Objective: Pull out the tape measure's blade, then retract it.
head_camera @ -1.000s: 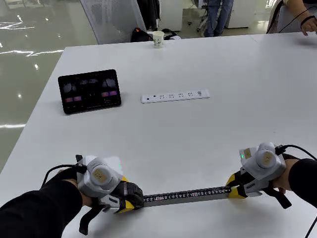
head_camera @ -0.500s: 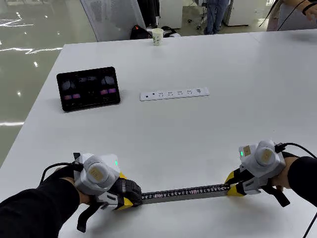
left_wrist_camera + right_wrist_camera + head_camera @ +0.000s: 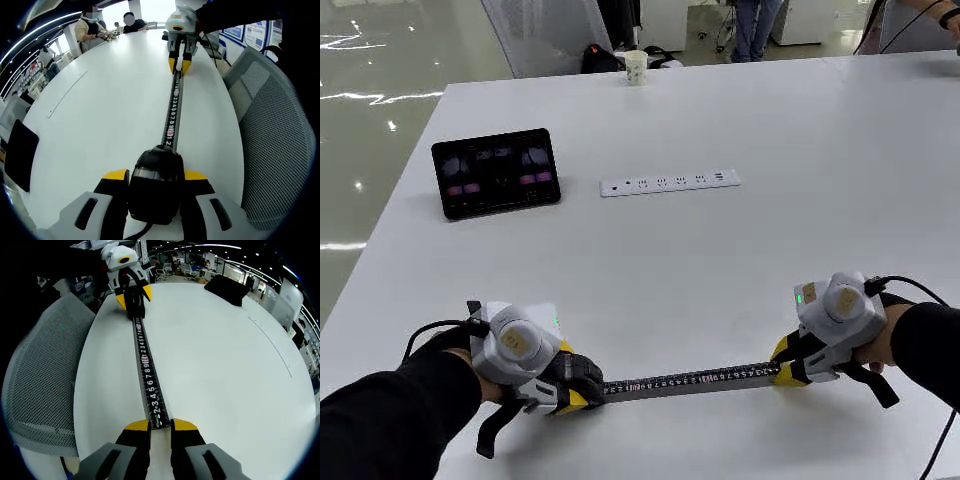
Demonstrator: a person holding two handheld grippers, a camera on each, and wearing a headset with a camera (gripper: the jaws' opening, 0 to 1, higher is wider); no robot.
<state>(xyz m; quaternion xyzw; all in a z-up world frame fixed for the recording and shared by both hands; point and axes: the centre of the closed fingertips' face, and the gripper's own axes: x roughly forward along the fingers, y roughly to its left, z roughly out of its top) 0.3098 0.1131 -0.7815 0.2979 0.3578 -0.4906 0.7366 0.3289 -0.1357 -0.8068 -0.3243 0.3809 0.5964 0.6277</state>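
The left gripper point(image 3: 575, 380) clamped the hard case point(image 3: 155, 190); the right gripper point(image 3: 784, 364), at three o'clock, pinched the thin, likely springy blade point(image 3: 685, 381).

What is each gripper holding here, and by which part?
The left gripper clamps the tape measure's black case; the right gripper pinches the free end of the extended blade.

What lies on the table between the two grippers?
The tape measure's blade, pulled out from the case in the left gripper to the right gripper, shown clearly in the head view.
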